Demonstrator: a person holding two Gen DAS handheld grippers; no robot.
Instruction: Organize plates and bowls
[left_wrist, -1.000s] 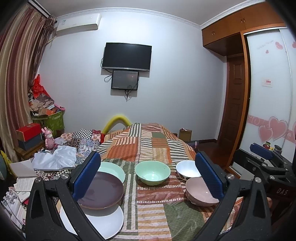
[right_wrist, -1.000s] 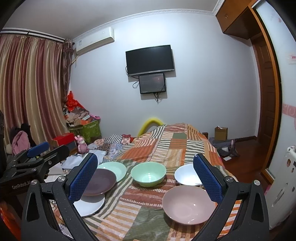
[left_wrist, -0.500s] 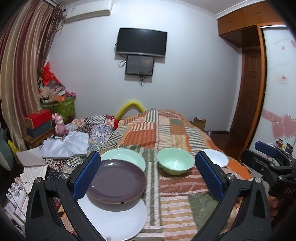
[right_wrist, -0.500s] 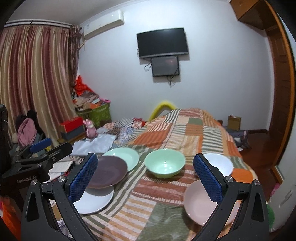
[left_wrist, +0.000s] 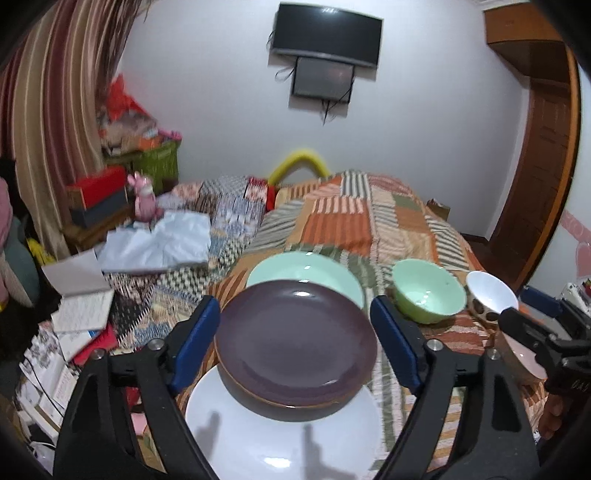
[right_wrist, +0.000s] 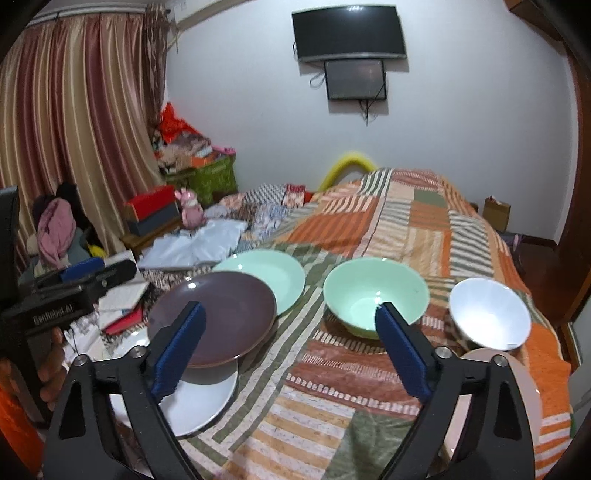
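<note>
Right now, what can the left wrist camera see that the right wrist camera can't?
Only the left wrist view shows the wooden cupboard up on the wall and the right gripper from the side. Only the right wrist view shows the pink scarf by the curtain and the left gripper from the side. Both show the purple plate, green plate, white plate, green bowl, white bowl and the TV.

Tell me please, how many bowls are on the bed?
3: a green bowl mid-bed, a white bowl to its right, and a pink bowl nearest, partly hidden by the right gripper. None seems hidden.
</note>
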